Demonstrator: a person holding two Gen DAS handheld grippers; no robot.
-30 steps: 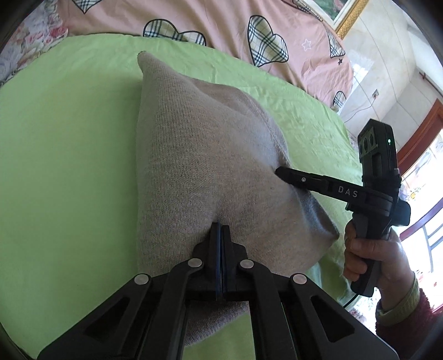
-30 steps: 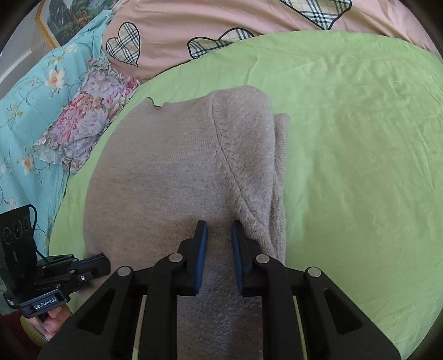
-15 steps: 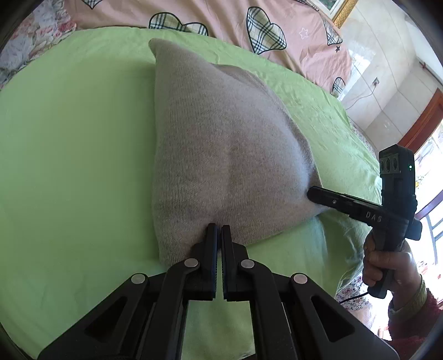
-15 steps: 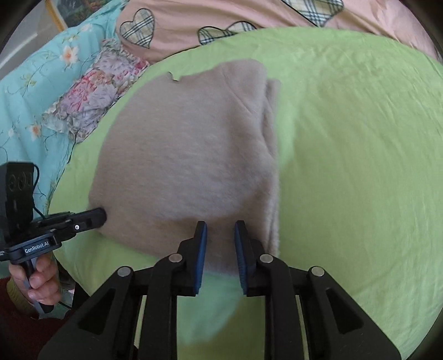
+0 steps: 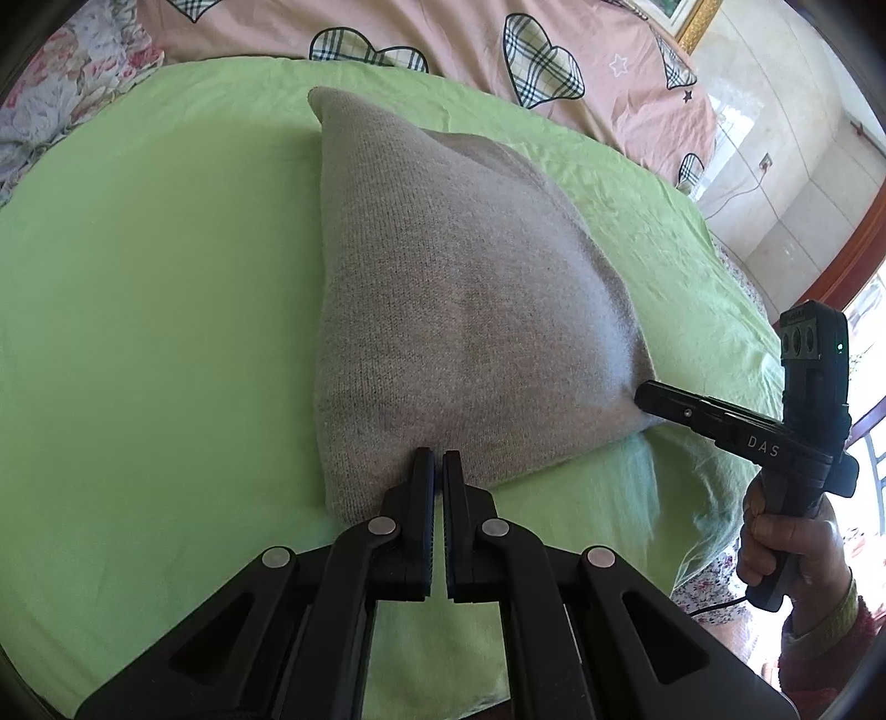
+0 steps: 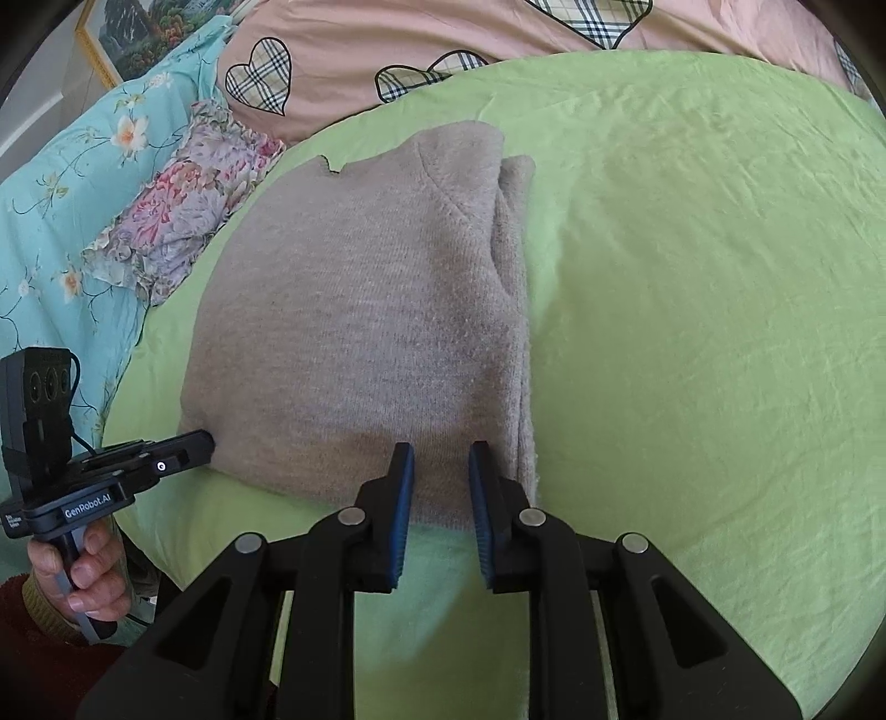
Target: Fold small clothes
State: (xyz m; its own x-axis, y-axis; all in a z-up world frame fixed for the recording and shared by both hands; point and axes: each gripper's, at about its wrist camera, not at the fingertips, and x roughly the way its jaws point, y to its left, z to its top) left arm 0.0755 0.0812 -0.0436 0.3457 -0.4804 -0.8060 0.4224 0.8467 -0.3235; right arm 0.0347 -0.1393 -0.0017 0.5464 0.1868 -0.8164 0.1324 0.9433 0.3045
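Item: folded grey-beige knitted garment (image 6: 365,332), lying flat on the lime-green bed sheet (image 6: 692,332), near its front edge. Long axis runs away from both claws toward the pink quilt with checked hearts (image 5: 443,33); the near hem lies directly ahead of both.

Left gripper (image 5: 434,462): fingers almost together, only a thin slit between them, tips at the near hem; whether cloth is pinched there cannot be told.

Right gripper (image 6: 440,459): released, blue-padded fingers parted, the near hem between their tips, close to the garment's doubled right edge.

Nearness: both claws sit at the same near edge, left at one corner, right at the other; neither is clearly nearer.

Surface: soft, lightly creased bedding; the knit likely drags on it.

Room: turquoise floral cloth (image 6: 50,221), framed landscape picture (image 6: 138,33), tiled wall (image 5: 803,138).
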